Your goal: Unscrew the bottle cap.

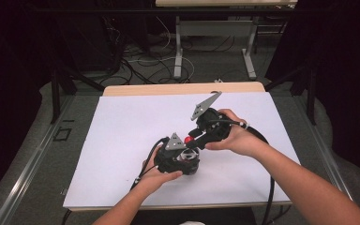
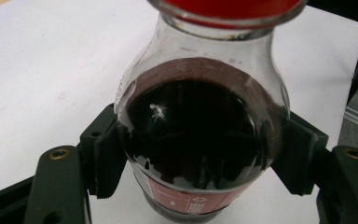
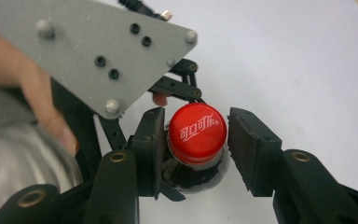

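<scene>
A white table [image 1: 122, 140] stood in front of the person, with cables lying across the floor [image 1: 150, 65] beyond it. Near the middle of the tabletop the person's two hands had brought both tools together over one small thing. The left gripper [image 2: 200, 154] was clamped on the body of a small cola bottle [image 2: 200, 135], its two black pads pressed against either side of the glass belly where the dark drink showed through; a strip of red label sat just below the pads. In the high view that gripper [image 1: 180, 159] sat low on the table, the bottle almost hidden inside it. The right gripper [image 3: 196, 140] came in from above at the bottle's red cap [image 3: 197, 133], jaws parted around it: one pad touched the cap's side, the other stood just clear of it, so it was spread around the cap rather than clenched. From above, the cap [image 1: 188, 139] peeked out between the two tools.
</scene>
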Available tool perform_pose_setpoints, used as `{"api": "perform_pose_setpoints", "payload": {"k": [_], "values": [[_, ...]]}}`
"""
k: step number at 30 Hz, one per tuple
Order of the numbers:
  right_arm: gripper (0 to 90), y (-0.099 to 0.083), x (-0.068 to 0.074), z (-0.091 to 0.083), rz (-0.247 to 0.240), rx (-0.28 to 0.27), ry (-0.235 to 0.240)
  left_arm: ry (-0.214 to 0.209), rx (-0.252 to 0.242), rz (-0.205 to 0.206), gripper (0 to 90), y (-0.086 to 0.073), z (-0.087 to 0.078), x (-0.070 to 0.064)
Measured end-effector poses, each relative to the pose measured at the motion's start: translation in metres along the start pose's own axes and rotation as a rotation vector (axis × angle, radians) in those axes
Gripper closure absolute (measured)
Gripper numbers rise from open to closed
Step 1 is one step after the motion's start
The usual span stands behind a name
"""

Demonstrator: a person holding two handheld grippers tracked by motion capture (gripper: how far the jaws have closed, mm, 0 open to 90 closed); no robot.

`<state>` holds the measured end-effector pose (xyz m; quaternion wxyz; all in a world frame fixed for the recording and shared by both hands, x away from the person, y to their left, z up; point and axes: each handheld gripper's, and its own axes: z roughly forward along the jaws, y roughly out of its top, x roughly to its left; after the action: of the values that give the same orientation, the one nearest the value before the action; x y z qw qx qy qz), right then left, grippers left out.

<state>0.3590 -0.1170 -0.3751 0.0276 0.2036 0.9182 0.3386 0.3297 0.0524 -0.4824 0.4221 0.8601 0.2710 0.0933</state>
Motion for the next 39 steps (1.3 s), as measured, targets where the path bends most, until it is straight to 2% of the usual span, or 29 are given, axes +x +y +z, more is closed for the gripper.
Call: {"api": "perform_pose_setpoints", "payload": {"k": [2, 3, 5, 6, 8, 11, 12, 13, 15, 16, 17, 18, 21, 22, 23, 24, 26, 27, 28, 29, 30, 32, 33, 35, 36, 37, 38, 39], "values": [[57.0, -0.001, 0.004, 0.001, 0.050, -0.020, -0.050, 0.015, -0.016, -0.012, 30.1, -0.001, 0.001, 0.000], [56.9, -0.001, 0.007, 0.002, 0.092, -0.027, -0.071, 0.015, -0.016, -0.012, 30.0, -0.001, 0.001, 0.000], [57.8, -0.002, 0.011, 0.004, 0.122, -0.026, -0.116, 0.018, -0.026, -0.012, 30.1, -0.001, 0.002, 0.000], [57.8, -0.002, 0.013, 0.005, 0.136, -0.021, -0.118, 0.018, -0.026, -0.012, 30.0, -0.001, 0.002, 0.000], [57.5, -0.002, 0.015, 0.009, 0.131, -0.027, -0.141, 0.023, -0.026, -0.015, 30.0, 0.000, 0.002, 0.000], [60.2, 0.000, 0.017, 0.010, 0.157, -0.016, -0.152, 0.023, -0.021, -0.013, 30.0, 0.000, 0.002, 0.000], [60.4, 0.000, 0.018, 0.011, 0.164, -0.028, -0.173, 0.023, -0.021, -0.013, 30.0, 0.000, 0.002, 0.000], [60.4, 0.000, 0.018, 0.013, 0.172, -0.050, -0.172, 0.026, -0.027, -0.019, 30.1, 0.000, 0.002, 0.000], [60.7, 0.000, 0.019, 0.012, 0.176, -0.040, -0.184, 0.027, -0.028, -0.019, 30.1, 0.000, 0.001, 0.000], [60.8, 0.000, 0.019, 0.011, 0.174, -0.037, -0.180, 0.026, -0.020, -0.006, 30.1, 0.000, 0.001, 0.000], [60.9, 0.000, 0.019, 0.011, 0.165, -0.026, -0.170, 0.028, -0.025, -0.010, 30.1, -0.001, 0.001, 0.000], [61.1, 0.000, 0.018, 0.011, 0.151, -0.025, -0.161, 0.016, -0.003, 0.000, 30.1, 0.000, 0.000, 0.000], [61.3, 0.001, 0.011, 0.011, 0.098, -0.007, -0.115, 0.018, -0.013, -0.001, 30.2, -0.001, 0.002, -0.001], [61.3, 0.001, 0.009, 0.010, 0.076, 0.007, -0.084, 0.007, 0.004, 0.012, 30.2, -0.001, 0.001, 0.000], [61.4, 0.001, 0.006, 0.010, 0.050, 0.007, -0.064, 0.012, -0.019, -0.003, 30.2, -0.001, 0.002, -0.002], [61.4, 0.001, 0.003, 0.009, 0.036, 0.012, -0.038, 0.012, -0.019, -0.003, 30.2, -0.001, 0.002, -0.002], [61.5, 0.001, 0.000, 0.007, -0.034, 0.032, 0.011, -0.005, -0.005, 0.016, 30.2, -0.001, 0.000, -0.002], [61.5, 0.001, 0.000, 0.007, -0.034, 0.032, 0.011, -0.007, -0.010, 0.011, 30.2, -0.001, 0.001, -0.004], [61.5, 0.001, -0.003, 0.006, -0.045, 0.040, 0.033, -0.008, -0.018, 0.023, 30.2, -0.001, 0.001, -0.004], [61.5, 0.001, -0.006, 0.005, -0.140, 0.033, 0.069, -0.014, -0.021, 0.032, 30.2, -0.001, 0.002, -0.005], [61.4, 0.001, -0.008, 0.005, -0.158, 0.037, 0.085, -0.029, -0.011, 0.034, 30.2, 0.000, 0.001, -0.005], [61.2, 0.001, -0.011, 0.004, -0.243, 0.026, 0.121, -0.020, -0.020, 0.031, 30.1, 0.000, 0.001, -0.007], [61.0, 0.000, -0.013, 0.003, -0.258, 0.024, 0.131, -0.018, -0.020, 0.028, 30.1, 0.000, 0.001, -0.007], [60.5, 0.000, -0.011, 0.003, -0.214, 0.023, 0.120, -0.017, -0.020, 0.026, 30.1, 0.000, 0.001, -0.007], [57.8, -0.001, -0.010, 0.003, -0.185, 0.019, 0.111, -0.023, 0.001, 0.025, 30.1, 0.001, -0.001, -0.005], [52.6, -0.001, -0.008, 0.003, -0.155, 0.016, 0.079, -0.023, 0.001, 0.025, 30.1, 0.001, -0.001, -0.005], [51.9, -0.001, -0.007, 0.003, -0.126, 0.007, 0.055, -0.006, -0.019, 0.014, 30.1, 0.000, 0.000, -0.005], [51.7, -0.001, -0.004, 0.002, -0.098, -0.005, 0.037, -0.001, -0.014, 0.015, 30.1, 0.000, 0.000, -0.004]]}}
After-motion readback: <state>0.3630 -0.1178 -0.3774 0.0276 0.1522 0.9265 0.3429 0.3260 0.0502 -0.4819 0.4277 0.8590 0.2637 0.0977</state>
